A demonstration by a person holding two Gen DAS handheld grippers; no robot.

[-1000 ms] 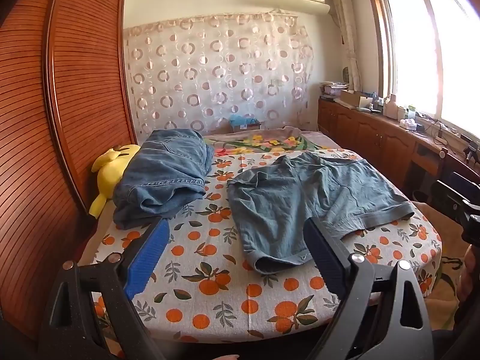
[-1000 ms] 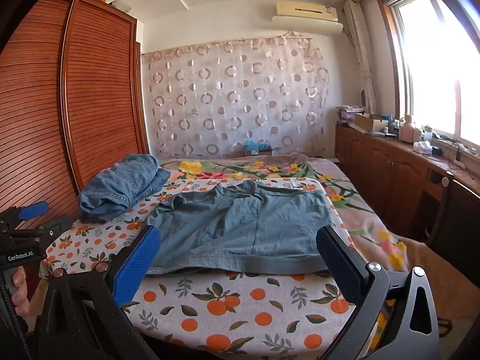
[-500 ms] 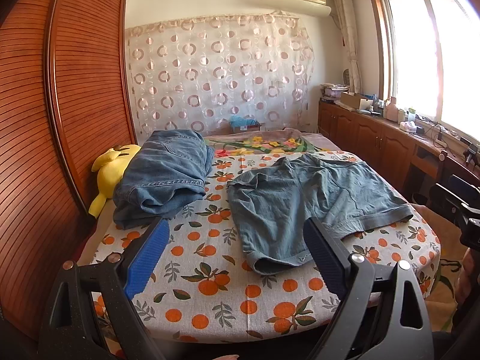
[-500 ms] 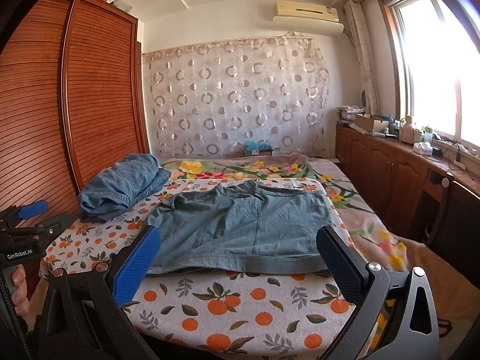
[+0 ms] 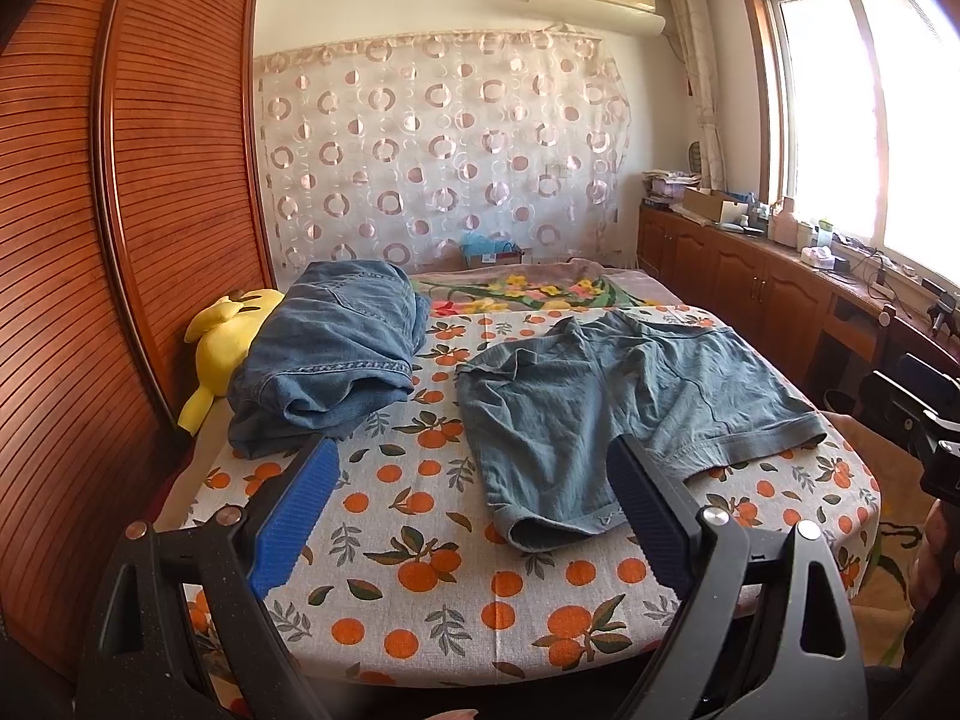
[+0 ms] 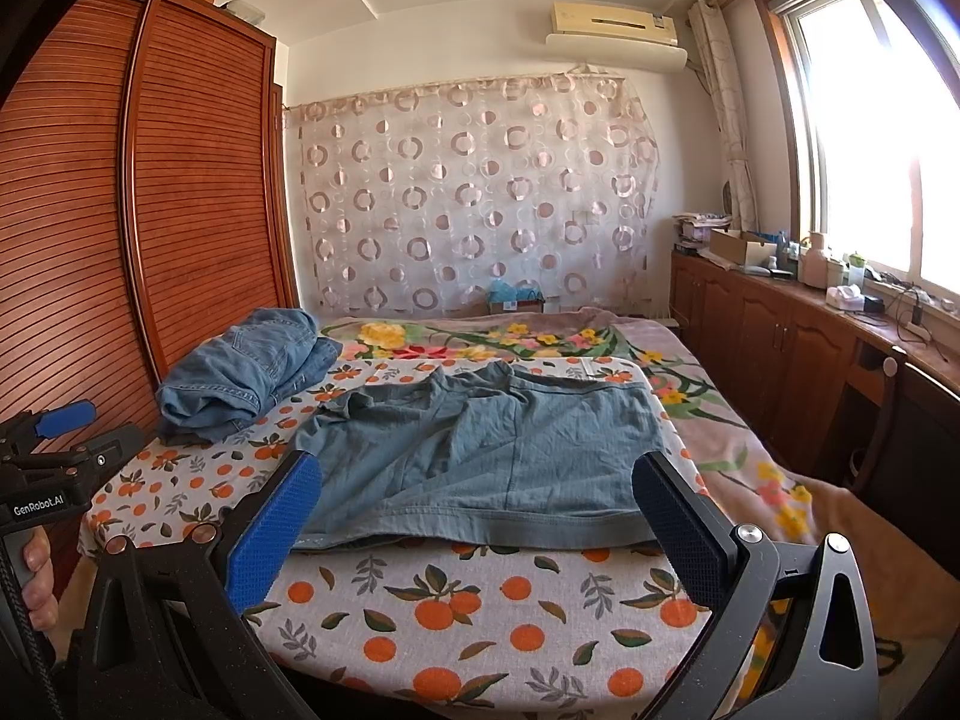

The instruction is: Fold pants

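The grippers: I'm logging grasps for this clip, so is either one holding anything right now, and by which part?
Nothing is held. The left gripper and the right gripper are both open, short of the shorts lying flat on the bed.

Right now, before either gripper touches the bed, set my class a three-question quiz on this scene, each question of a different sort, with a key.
1. True or false: the grey-blue cotton shorts are already folded in half.
2. Multiple choice: the heap of blue denim jeans rests against
A. a yellow plush toy
B. a white pillow
C. a red backpack
3. Fill the gap: the left gripper and the right gripper both stand ____, holding nothing.

Key
1. False: they lie spread flat on the orange-print bedsheet.
2. A
3. open
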